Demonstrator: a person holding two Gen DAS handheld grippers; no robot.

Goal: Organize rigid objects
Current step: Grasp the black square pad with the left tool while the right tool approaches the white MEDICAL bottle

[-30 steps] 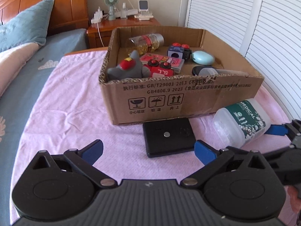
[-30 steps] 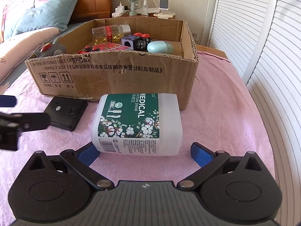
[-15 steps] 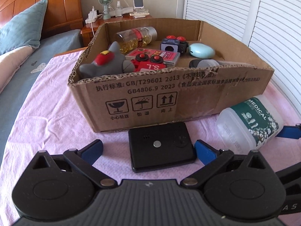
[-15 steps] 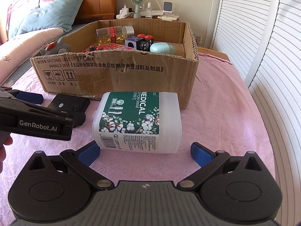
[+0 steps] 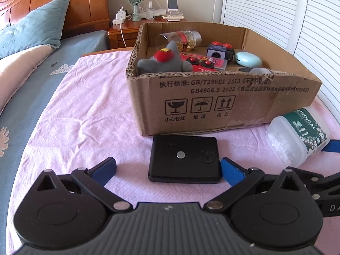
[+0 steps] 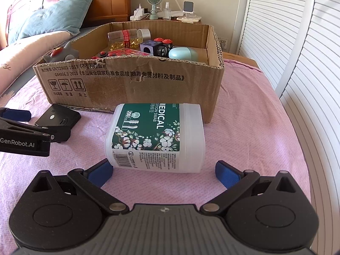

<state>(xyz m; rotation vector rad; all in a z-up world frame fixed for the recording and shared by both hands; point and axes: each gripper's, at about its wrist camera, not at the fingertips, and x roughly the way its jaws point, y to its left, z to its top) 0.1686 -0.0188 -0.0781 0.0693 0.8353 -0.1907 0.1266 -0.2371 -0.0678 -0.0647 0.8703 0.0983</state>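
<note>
Both grippers gape wide, holding nothing: the left gripper (image 5: 167, 167) straddles the flat black device (image 5: 184, 159), the right gripper (image 6: 163, 171) the lying cotton swab jar (image 6: 157, 137). The smooth jar could squirt forward against the cardboard box (image 6: 136, 82) if pinched at its near end; the thin device may slip under the pads

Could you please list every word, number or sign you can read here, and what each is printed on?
"MEDICAL", "SWAB", "200": cotton swab tub.
"GB/T29601 2013", "GB4806.9 2023": cardboard box, with fragile, umbrella and up-arrow signs captioned "小心轻放", "怕湿", "向上".
"GenRobot.AI": left gripper.
"FLOWERS", faintly: blue pillow.
Too small or blurred: the tub's fine print and barcode, labels on items inside the box.
</note>
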